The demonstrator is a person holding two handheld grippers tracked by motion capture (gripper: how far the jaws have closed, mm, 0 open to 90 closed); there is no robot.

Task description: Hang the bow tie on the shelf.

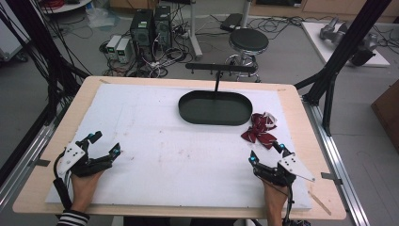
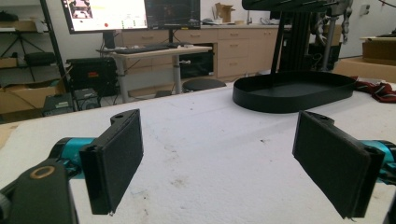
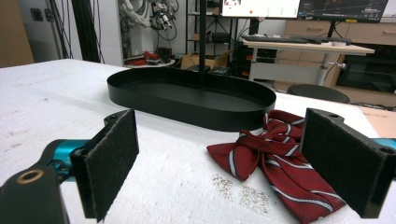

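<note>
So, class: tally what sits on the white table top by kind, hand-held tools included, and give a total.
Black oval tray: 1
Red striped bow tie: 1
Hand-held tools: 2, the left tool and the right tool, both with jaws open
Total: 4

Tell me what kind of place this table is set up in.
Most likely a robotics lab or research workshop: computer towers with tangled cables sit on the floor, monitors stand on a desk behind, and a black frame surrounds the white-covered table.
</note>
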